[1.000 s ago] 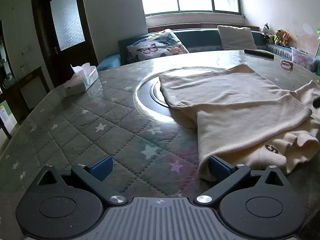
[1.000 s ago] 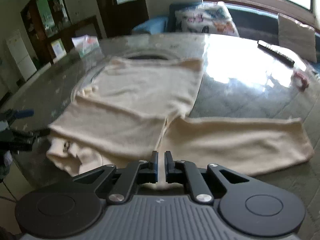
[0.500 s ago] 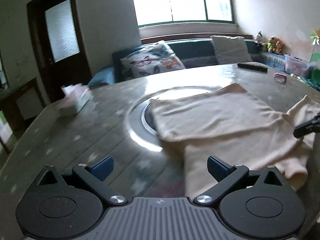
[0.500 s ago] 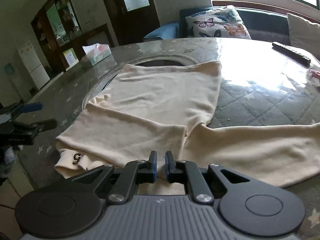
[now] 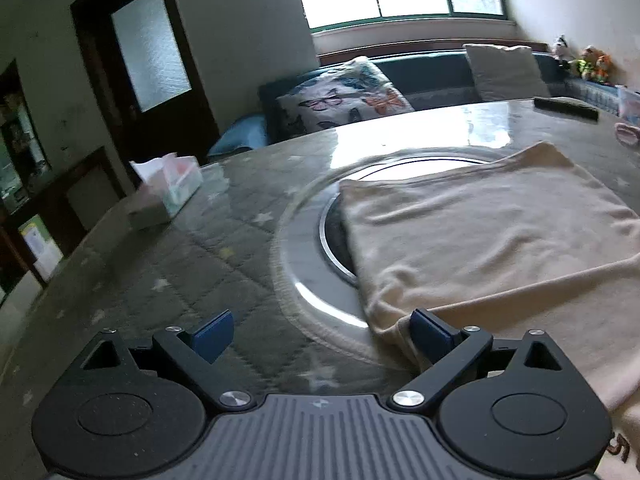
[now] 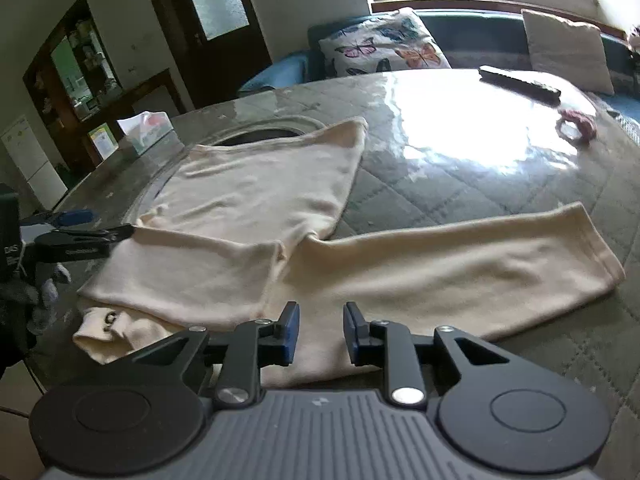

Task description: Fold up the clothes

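1. The cream knitted long-sleeved sweater [image 6: 256, 200] lies flat on the round table covered with grey quilted star cloth under glass [image 6: 460, 176], toward its near edge; the hem reaches over the round recess in the table's middle.
2. One sleeve [image 6: 188, 272] is folded across the body, and the other sleeve [image 6: 452, 264] stretches out flat toward the right edge of the table. This suggests that the folding is partly done, with one sleeve still spread.
3. The right gripper [image 6: 318, 334] hovers over the near edge of the sweater, close to where the spread sleeve joins the body. Its fingers are apart with a small gap and hold nothing.
4. The left gripper [image 5: 324, 334] is low at the left side of the sweater, its fingers wide apart and empty; the right finger [image 5: 430, 334] is just at the cloth edge, perhaps ready to take it.
5. A white and green tissue box [image 5: 168, 196] stands near the left edge of the table, with tissues [image 5: 154, 166] sticking out of it.
6. A dark remote control [image 6: 520, 80] and a pink ring-shaped thing [image 6: 576, 126] lie toward the far right edge, well apart from the sweater.
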### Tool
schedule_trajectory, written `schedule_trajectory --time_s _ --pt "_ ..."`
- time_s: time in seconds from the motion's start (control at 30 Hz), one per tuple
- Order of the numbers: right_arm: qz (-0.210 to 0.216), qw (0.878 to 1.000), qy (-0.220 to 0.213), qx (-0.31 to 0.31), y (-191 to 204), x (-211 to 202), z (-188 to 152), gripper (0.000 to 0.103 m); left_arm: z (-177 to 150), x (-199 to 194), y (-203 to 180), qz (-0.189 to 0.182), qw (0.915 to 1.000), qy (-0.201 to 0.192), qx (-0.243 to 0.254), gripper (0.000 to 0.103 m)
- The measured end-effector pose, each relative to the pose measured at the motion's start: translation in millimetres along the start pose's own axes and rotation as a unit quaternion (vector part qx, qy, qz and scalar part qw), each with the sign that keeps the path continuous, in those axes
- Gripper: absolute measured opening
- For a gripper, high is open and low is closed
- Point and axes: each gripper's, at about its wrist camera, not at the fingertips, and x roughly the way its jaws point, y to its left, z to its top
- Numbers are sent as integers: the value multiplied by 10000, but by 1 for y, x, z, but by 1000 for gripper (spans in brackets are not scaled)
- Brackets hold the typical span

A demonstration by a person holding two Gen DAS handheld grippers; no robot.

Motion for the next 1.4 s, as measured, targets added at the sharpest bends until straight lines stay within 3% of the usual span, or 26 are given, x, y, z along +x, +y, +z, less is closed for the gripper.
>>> schedule_trajectory --time_s 0.2,0.3,0.43,0.6,0.73,0.9,1.07,1.13,1.23,1.4 --pt "-55 9998 -148 153 -13 -6 0 27 9 -1 -2 -14 9999 -164 30 98" --pt "-196 9991 -270 257 -23 -12 1 27 13 14 -4 175 9998 5 59 98" --pt "-527 9963 -473 489 -45 -23 2 29 11 28 4 260 9994 216 -64 99" --pt "-1103 9876 -703 869 -80 -36 0 29 11 26 5 304 9993 199 -118 98" --pt "-1436 9801 -792 1119 -101 -36 -3 35 13 14 1 268 9995 117 -128 101" --pt "-1830 9687 -901 1416 -127 -36 -6 35 14 -3 -4 77 9999 34 -149 103" --pt "-1890 9656 -1002 1477 -130 -27 -8 36 10 -13 -16 -161 9998 27 -66 103" --pt "-1931 9644 -1041 1477 -131 -24 -9 32 9 -16 -21 -249 9997 25 -27 103" --pt "-2075 9636 -1055 1312 -127 -20 -9 10 6 -22 -28 -380 9993 21 30 103" --pt "-1834 9673 -1253 1222 -112 -32 -4 8 2 -30 -40 -599 9981 14 127 103"
